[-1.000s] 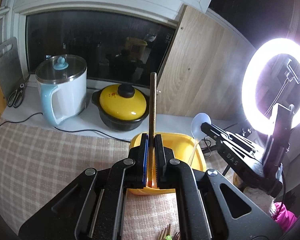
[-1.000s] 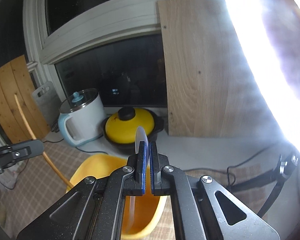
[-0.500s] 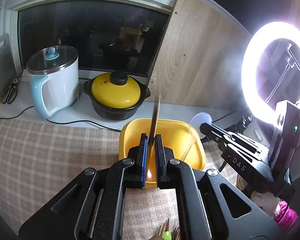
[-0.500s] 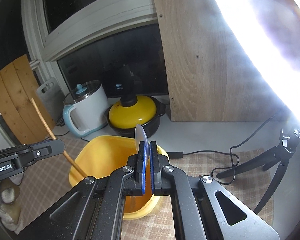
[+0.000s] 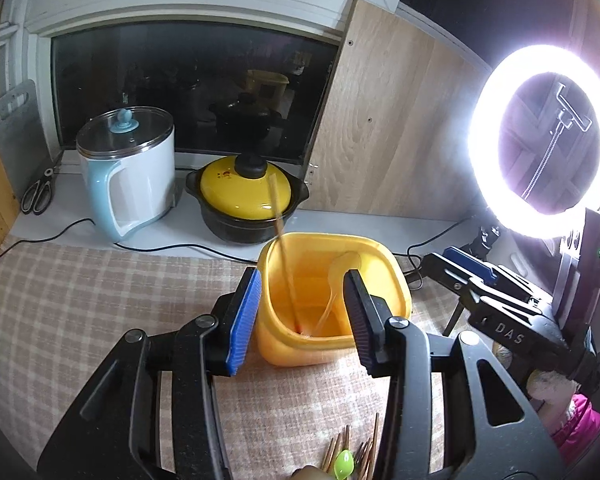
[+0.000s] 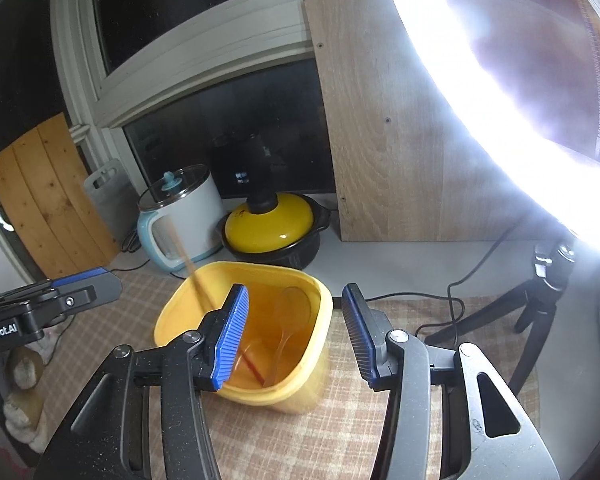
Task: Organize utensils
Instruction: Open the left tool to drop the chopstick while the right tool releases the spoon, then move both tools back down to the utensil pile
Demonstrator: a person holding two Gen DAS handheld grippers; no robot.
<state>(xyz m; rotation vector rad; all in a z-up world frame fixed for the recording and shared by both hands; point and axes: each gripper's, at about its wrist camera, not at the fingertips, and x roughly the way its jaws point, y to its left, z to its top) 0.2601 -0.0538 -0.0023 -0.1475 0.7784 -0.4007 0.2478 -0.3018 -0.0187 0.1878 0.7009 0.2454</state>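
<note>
Both tongs stand apart and empty: the left tongs [image 5: 302,316] and right tongs [image 6: 296,336] flank the yellow container [image 5: 396,280] on the checked table [image 5: 80,300]. Inside it, 1 blurred wooden chopstick [image 5: 285,256] leans beside 1 translucent spoon [image 5: 338,276].

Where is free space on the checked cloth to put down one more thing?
The checked cloth left of the yellow tub is bare up to the kettle. A smaller bare patch lies in front of the tub. Crowded: chopsticks at the near edge, and the cable and tripod right of the tub.
</note>
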